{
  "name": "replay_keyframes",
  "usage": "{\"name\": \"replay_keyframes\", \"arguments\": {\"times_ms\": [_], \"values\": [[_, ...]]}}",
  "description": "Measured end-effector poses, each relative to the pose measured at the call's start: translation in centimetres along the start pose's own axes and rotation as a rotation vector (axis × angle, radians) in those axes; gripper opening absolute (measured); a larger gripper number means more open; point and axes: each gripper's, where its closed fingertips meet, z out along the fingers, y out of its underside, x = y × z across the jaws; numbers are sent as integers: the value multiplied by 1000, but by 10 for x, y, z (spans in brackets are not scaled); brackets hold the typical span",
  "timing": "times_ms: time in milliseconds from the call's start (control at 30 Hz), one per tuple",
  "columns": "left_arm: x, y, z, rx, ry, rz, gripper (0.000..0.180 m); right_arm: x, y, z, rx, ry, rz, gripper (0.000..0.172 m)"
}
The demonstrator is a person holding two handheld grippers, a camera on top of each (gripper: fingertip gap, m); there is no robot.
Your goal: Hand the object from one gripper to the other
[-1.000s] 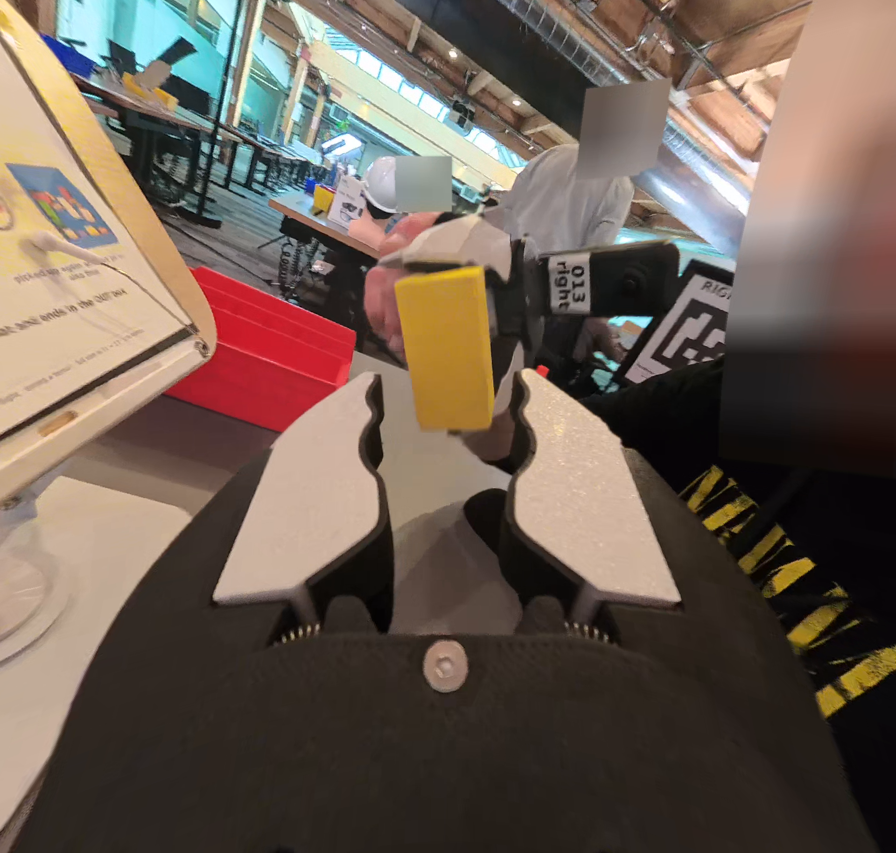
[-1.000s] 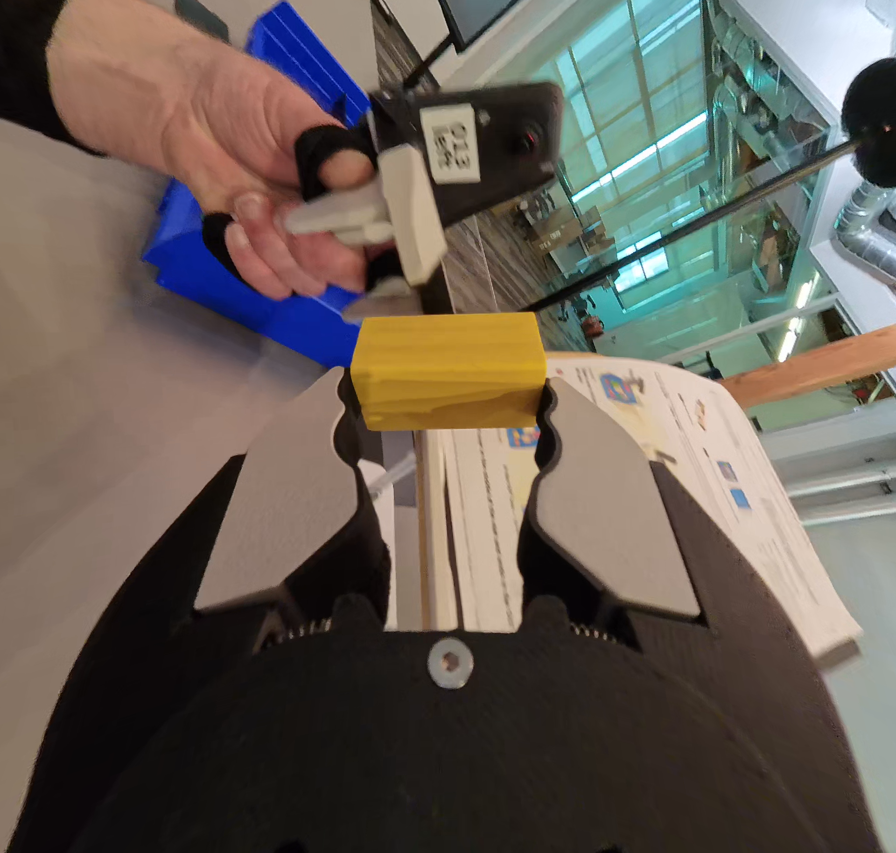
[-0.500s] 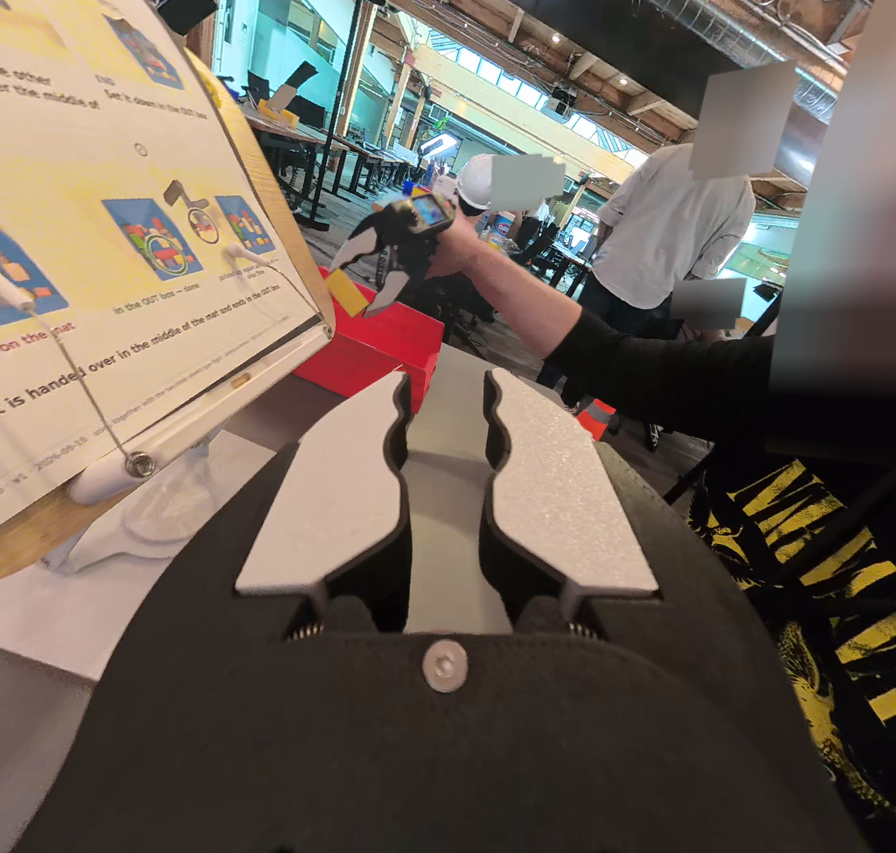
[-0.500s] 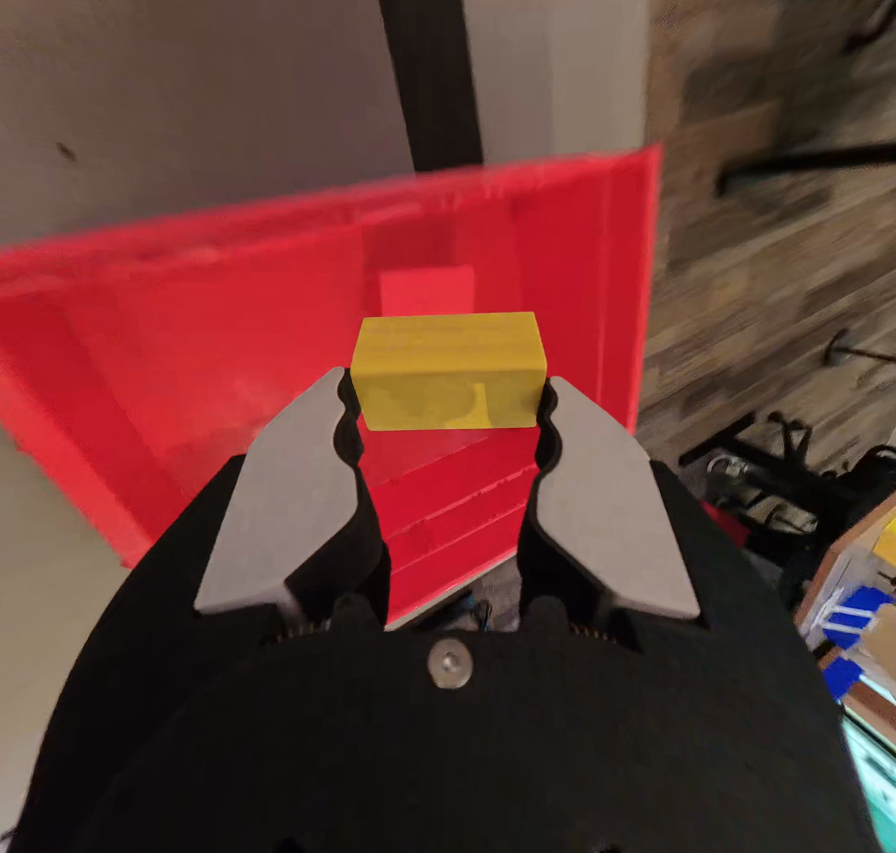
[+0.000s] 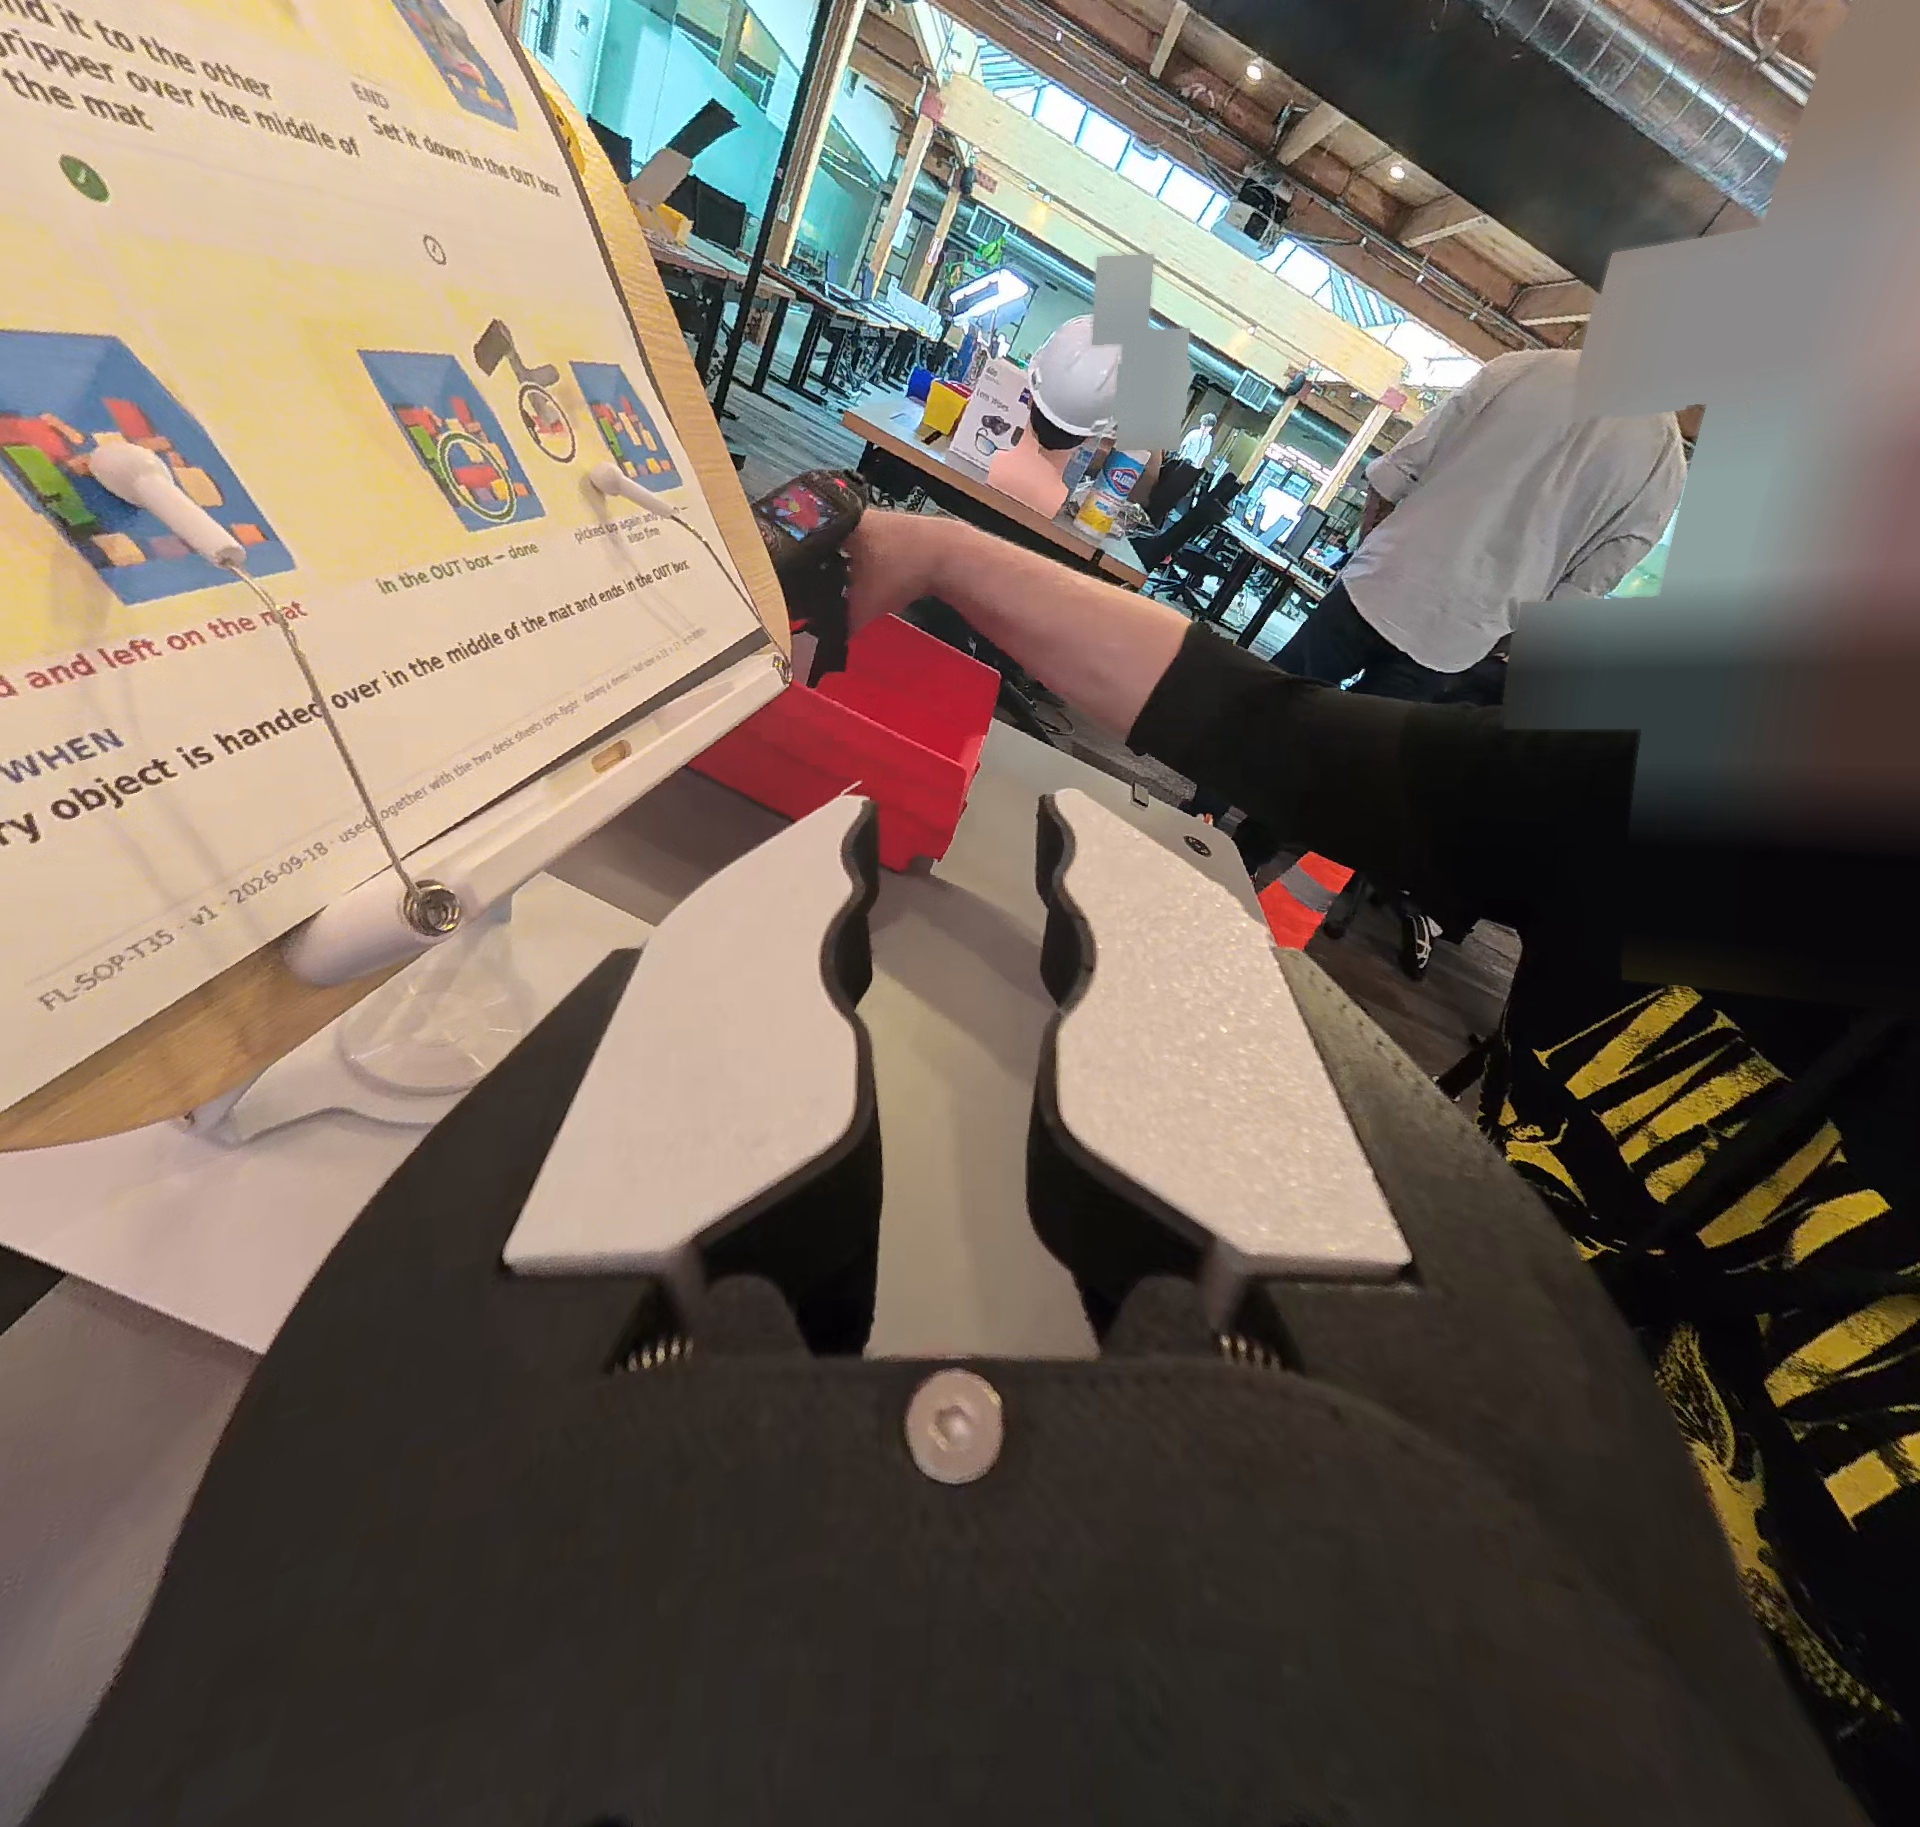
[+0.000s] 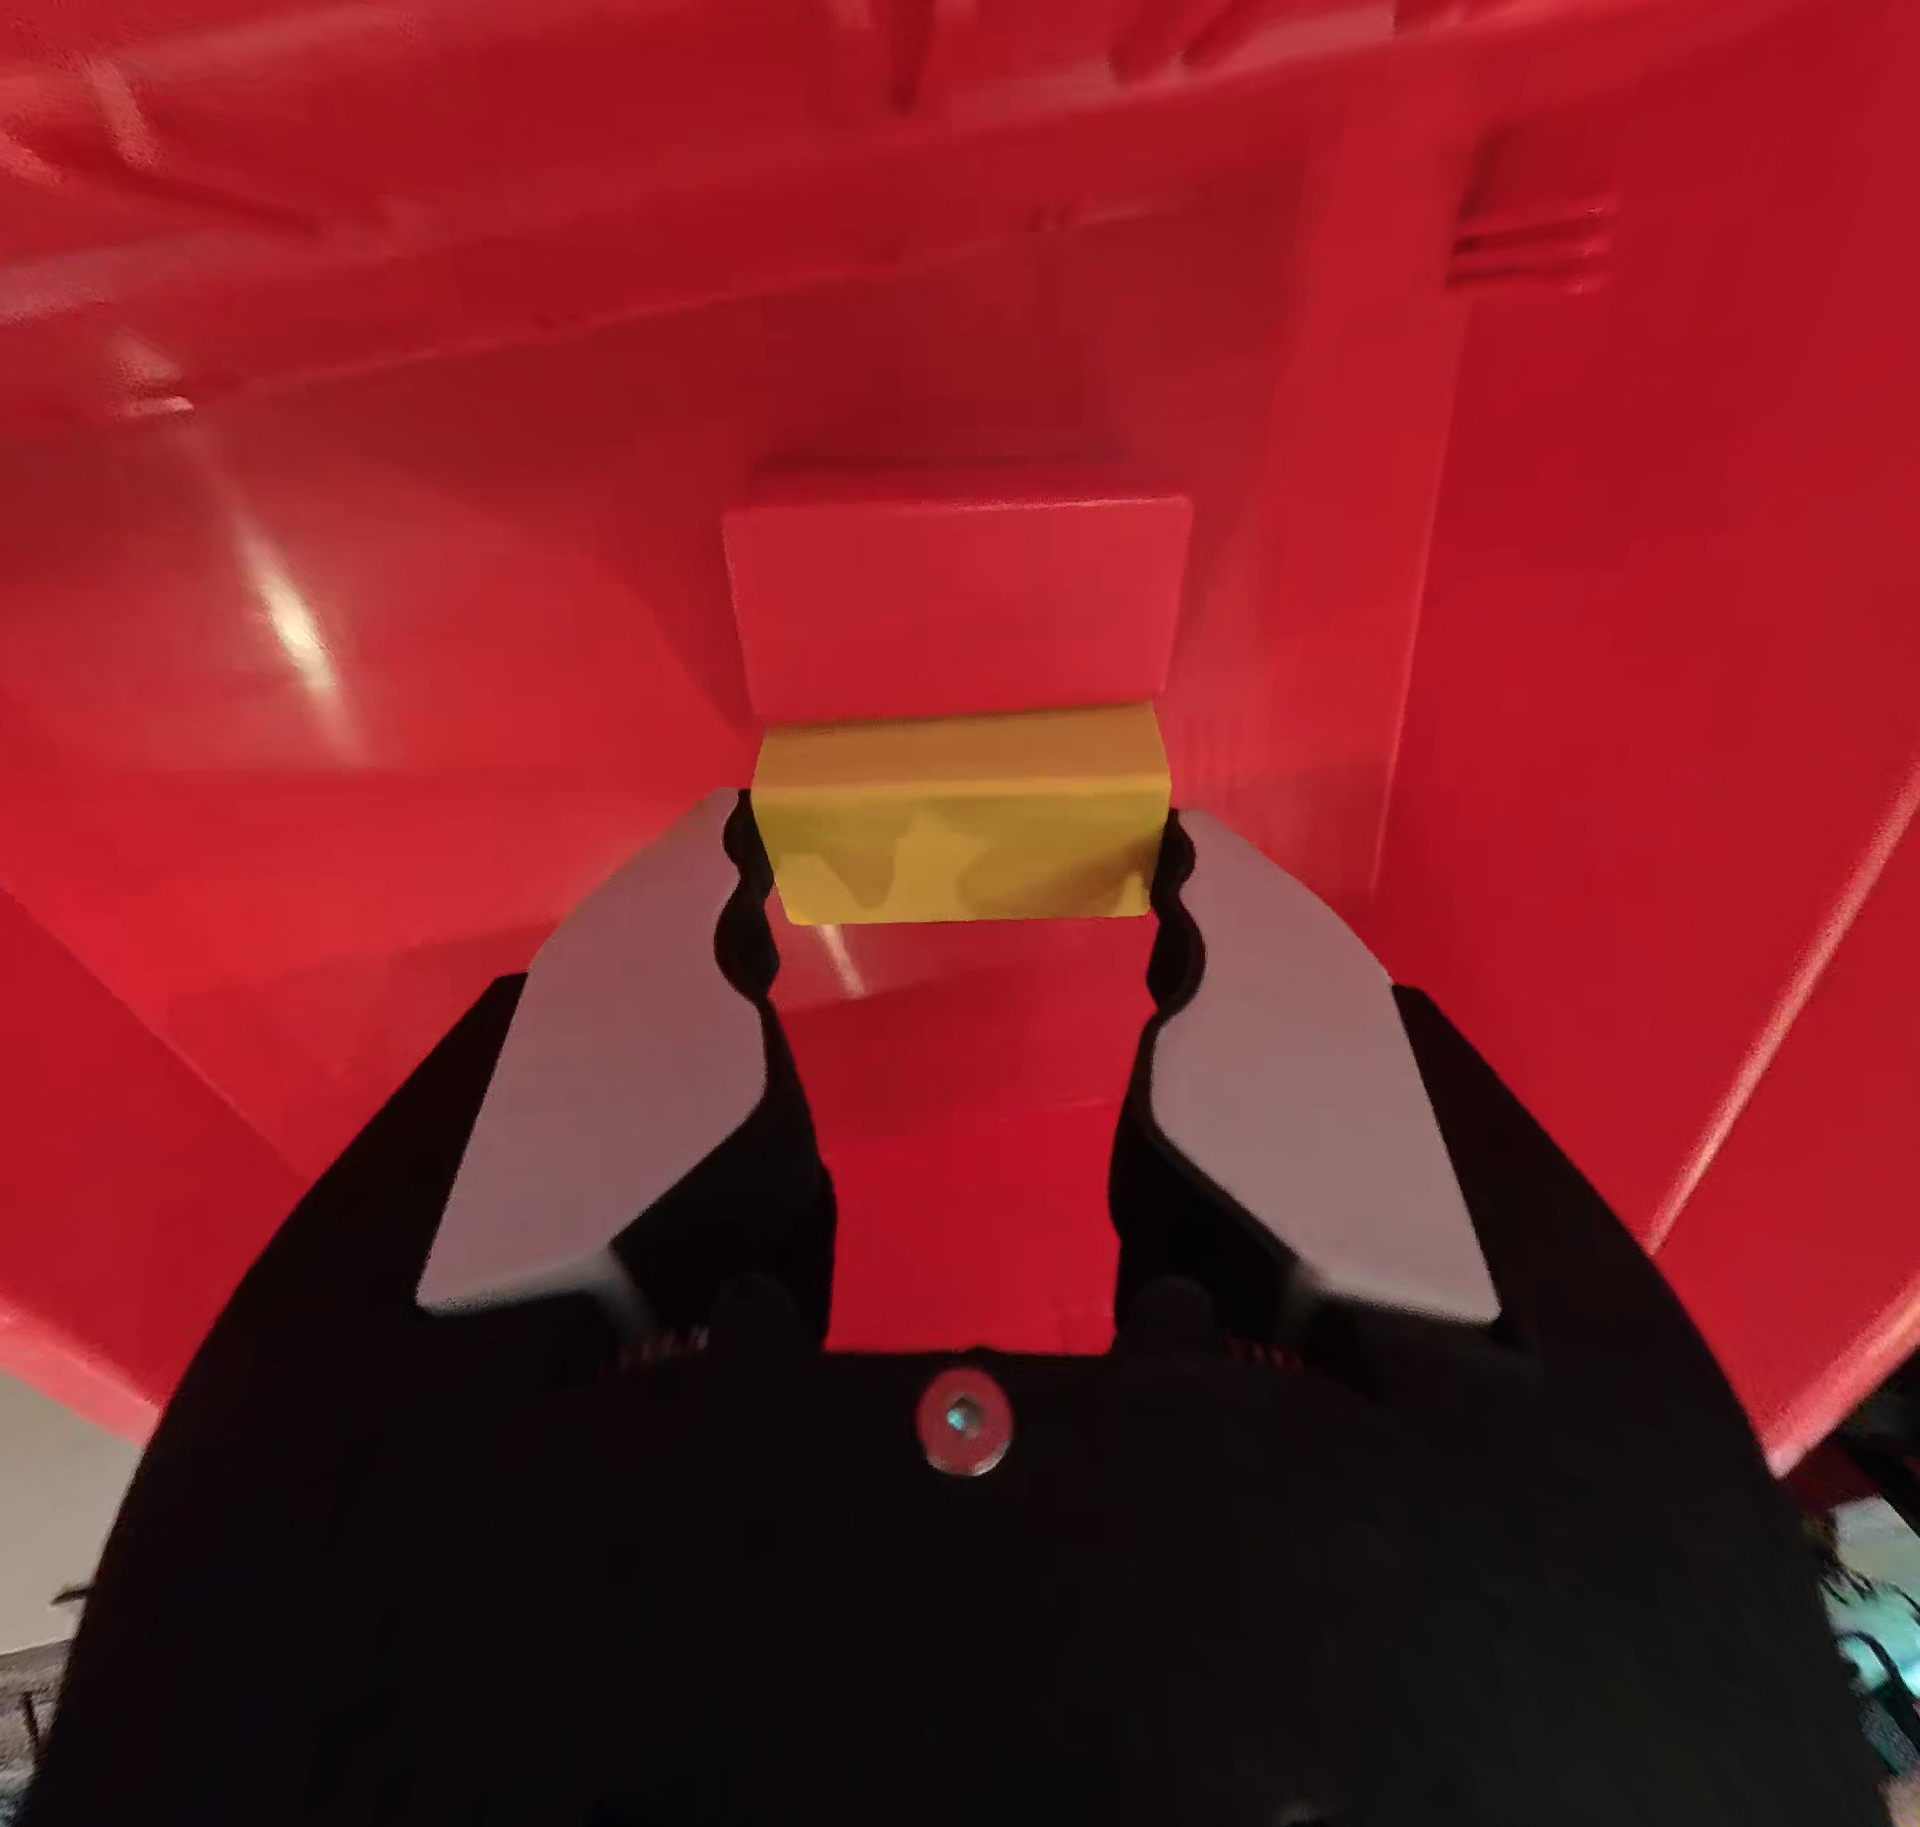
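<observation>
the right gripper points down into the red bin, its two pads pressed on the ends of a yellow block that sits just in front of a red block lying in the bin. from the left wrist view the person's right forearm stretches out from a black sleeve over the red bin, the hand partly hidden behind an instruction board. the left gripper hangs low over the grey table, jaws part open with bare air between them.
</observation>
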Motion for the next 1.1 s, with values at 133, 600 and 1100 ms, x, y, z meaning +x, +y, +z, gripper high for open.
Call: {"name": "replay_keyframes", "arguments": {"times_ms": [133,600,1100], "values": [[0,1,0,-3,0,1,29,0,-10,2,0,-33,-16,69],[-9,2,-9,-51,-88,47,37,4,-23,-2,-86,-56,-14,88],[-163,52,-164,-454,-812,-5,53,-68,-45,-123,118,300,-27,76]]}}
